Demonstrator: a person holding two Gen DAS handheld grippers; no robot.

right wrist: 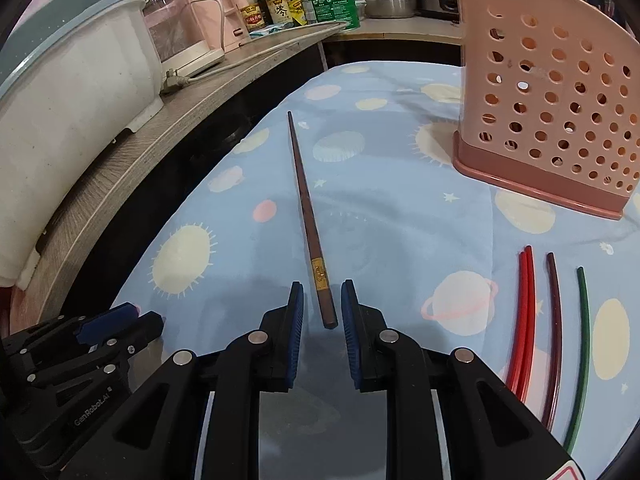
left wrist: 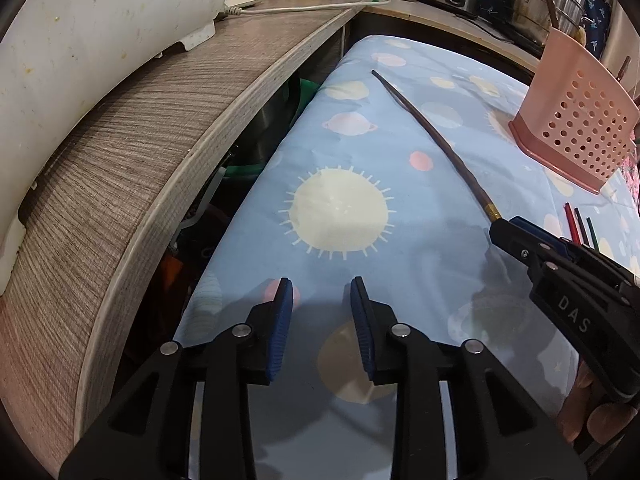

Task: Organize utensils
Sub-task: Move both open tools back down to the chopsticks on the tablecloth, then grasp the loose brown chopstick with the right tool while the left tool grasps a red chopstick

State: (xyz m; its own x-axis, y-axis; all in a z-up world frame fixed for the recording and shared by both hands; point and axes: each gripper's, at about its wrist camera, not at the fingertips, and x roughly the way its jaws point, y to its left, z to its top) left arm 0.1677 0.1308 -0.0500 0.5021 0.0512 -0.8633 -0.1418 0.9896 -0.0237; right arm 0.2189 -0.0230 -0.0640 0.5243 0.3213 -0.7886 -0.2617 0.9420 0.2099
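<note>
A dark brown chopstick (right wrist: 306,204) with a gold band lies on the blue planet-print cloth (right wrist: 400,216); it also shows in the left wrist view (left wrist: 436,136). My right gripper (right wrist: 322,300) is open, its blue pads on either side of the chopstick's thick end, not closed on it. In the left wrist view the right gripper (left wrist: 505,227) sits at that end. My left gripper (left wrist: 320,300) is open and empty over the cloth, left of the chopstick. A pink perforated utensil holder (right wrist: 548,92) stands at the right, also in the left wrist view (left wrist: 580,120).
Red, maroon and green sticks (right wrist: 552,332) lie on the cloth at the right. A wood-grain counter (right wrist: 160,136) runs along the left with a white tub (right wrist: 72,92), pink kettle (right wrist: 208,12), bottles and pots behind.
</note>
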